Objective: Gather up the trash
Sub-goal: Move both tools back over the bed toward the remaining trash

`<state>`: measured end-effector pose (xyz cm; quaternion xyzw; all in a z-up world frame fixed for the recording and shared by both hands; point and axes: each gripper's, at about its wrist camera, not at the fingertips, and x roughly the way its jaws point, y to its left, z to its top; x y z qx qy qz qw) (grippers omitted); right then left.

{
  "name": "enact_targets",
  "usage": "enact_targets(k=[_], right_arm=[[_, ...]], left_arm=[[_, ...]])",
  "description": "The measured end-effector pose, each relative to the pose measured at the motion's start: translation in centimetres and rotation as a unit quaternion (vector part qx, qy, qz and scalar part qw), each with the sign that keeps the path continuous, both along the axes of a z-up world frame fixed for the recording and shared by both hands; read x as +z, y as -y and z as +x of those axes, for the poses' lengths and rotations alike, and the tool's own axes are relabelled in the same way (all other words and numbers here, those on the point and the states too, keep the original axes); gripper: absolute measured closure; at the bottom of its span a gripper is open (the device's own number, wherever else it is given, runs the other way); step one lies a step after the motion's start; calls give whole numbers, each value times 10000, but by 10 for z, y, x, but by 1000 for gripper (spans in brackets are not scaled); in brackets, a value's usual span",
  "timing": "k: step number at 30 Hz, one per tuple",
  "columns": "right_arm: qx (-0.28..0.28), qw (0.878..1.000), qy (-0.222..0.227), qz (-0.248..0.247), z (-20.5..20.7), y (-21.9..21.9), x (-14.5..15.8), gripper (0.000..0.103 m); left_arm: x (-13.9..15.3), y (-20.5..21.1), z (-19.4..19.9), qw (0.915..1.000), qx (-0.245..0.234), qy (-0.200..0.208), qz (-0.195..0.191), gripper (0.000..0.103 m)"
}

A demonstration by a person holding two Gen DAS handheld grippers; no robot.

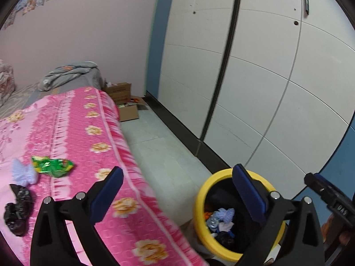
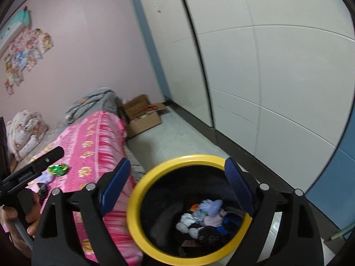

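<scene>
The left gripper [image 1: 177, 194] is held above the edge of the bed, its jaws spread wide with nothing between them. One blue-padded finger lies over the pink floral bedspread [image 1: 88, 133]; the other overlaps the yellow-rimmed trash bin [image 1: 200, 201] that stands on the tiled floor [image 1: 164, 155] just beside the bed. The right gripper [image 2: 177, 186] is positioned directly over the same bin [image 2: 142, 184], jaws equally wide and empty, with the bin opening framed between its fingers.

Uncollected trash lies on the bedspread, to the left of the left gripper: a green snack wrapper [image 1: 53, 165], a pale lilac crumpled tissue [image 1: 23, 174] touching it, and a black plastic bag [image 1: 17, 208] nearer the camera. None of these lies between the jaws. The bin already holds crumpled lilac, white, blue and black pieces [image 2: 206, 219].

The bin's base is concealed by the gripper frames in both views. In the right wrist view, the person's left hand [image 2: 13, 219] appears at the lower left edge, partly cut off.
</scene>
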<state>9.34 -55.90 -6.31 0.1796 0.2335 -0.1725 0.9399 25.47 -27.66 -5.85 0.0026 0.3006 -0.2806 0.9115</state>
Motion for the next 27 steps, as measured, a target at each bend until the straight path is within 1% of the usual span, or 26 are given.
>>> enact_targets(k=[3,7,12,20,27], right_arm=[[323,9994,153,-38,6,-14,12,17],[752,9961,392,-244,15,-40,31,13],[1176,9910,536,-360,29,-69,49,11],[1682,9834,540,-420,59,-113,61,9],[2127,9734,506,-677,81,-156,67,8]], left_arm=[[5,-24,0,9998,181,75,-14,8],[13,-60,-1,9990,426,152,-71,8],[16,-101,-3,9968,753,278,49,8],[4,-170,1,9908,1298,197,327,8],[-12,-218,4,9850,1647,76,503,8]])
